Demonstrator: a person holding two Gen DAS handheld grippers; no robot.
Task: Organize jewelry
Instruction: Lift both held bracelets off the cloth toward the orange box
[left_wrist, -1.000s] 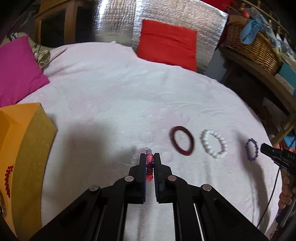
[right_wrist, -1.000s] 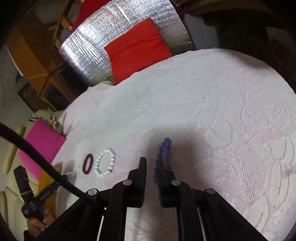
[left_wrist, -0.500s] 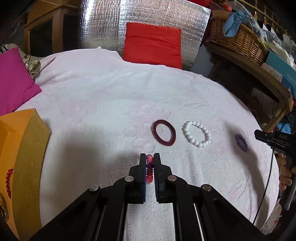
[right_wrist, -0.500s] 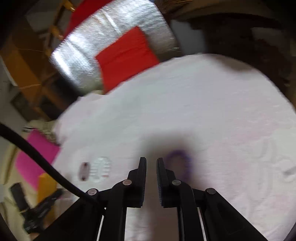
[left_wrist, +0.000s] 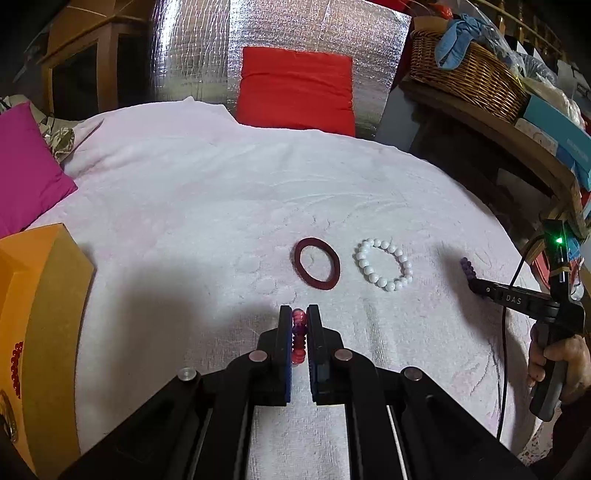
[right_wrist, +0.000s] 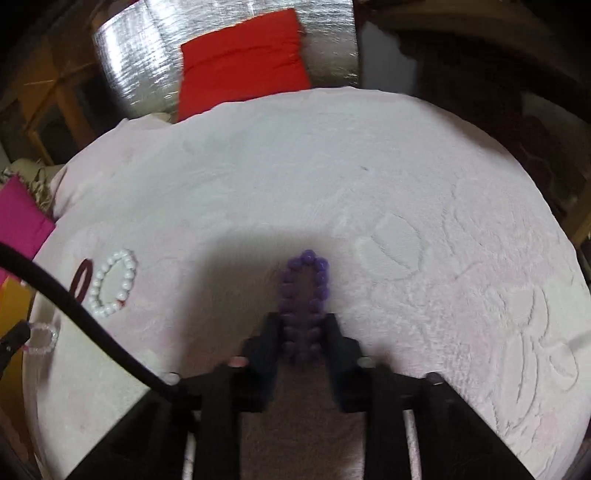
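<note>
Beads (right_wrist: 303, 295) lie between the right gripper's (right_wrist: 303, 334) wide jaws, long way pointing ahead; left gripper (left_wrist: 299, 332) is clenched on pink beads (left_wrist: 298, 338).

A pale pink, nubby textured cloth cover (left_wrist: 221, 206) lies matt and rough. The white round-bead bracelet (left_wrist: 384, 264) shines glossy and smooth; the dark red flat ring bangle (left_wrist: 317, 263) looks dull. A crinkled silver foil sheet (left_wrist: 207, 48) glints. The brown woven wicker basket (left_wrist: 465, 70) is coarse; the mustard cardboard box (left_wrist: 51, 310) matt.
</note>
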